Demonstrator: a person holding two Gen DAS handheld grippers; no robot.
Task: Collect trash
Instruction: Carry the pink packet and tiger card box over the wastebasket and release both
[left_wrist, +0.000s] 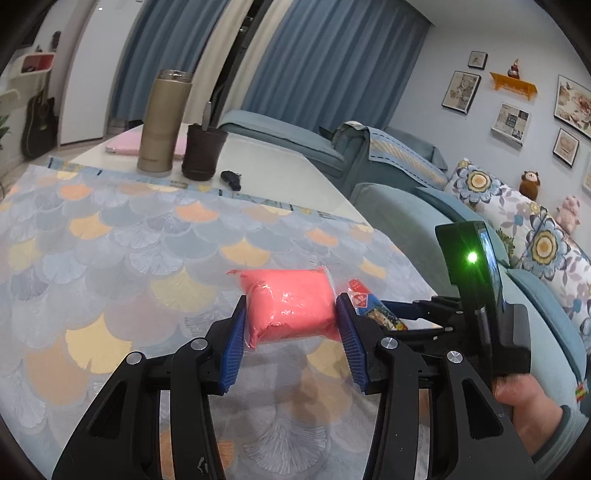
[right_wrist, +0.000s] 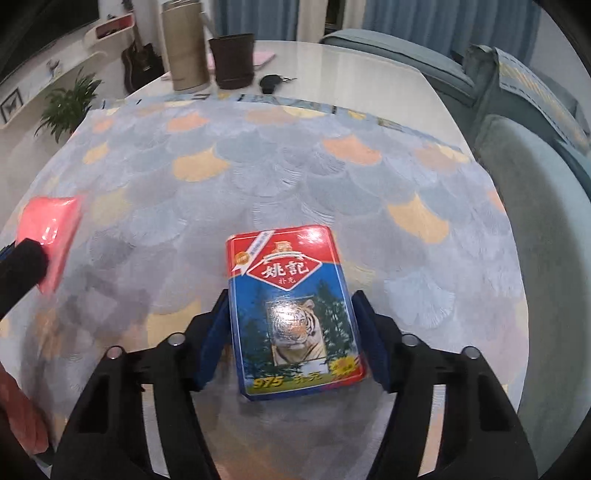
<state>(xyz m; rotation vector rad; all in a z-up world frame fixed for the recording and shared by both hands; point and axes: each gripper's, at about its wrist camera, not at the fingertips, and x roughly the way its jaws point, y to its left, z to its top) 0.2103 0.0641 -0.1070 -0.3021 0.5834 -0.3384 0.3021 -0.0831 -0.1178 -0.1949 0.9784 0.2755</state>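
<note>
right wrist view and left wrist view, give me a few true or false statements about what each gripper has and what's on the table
1. The left gripper is shut on the pink packet. True.
2. The card box pictures a panda. False: it pictures a tiger.
3. The right gripper has the card box between its fingers. True; there seems to be a gap at each pad, so it looks open.
4. The tall beige flask lies on its side. False: it stands upright at the far end of the table.
5. The dark cup stands beside the flask. True.
6. The pink packet sits on the sofa. False: it is in the left gripper over the patterned cloth.
</note>
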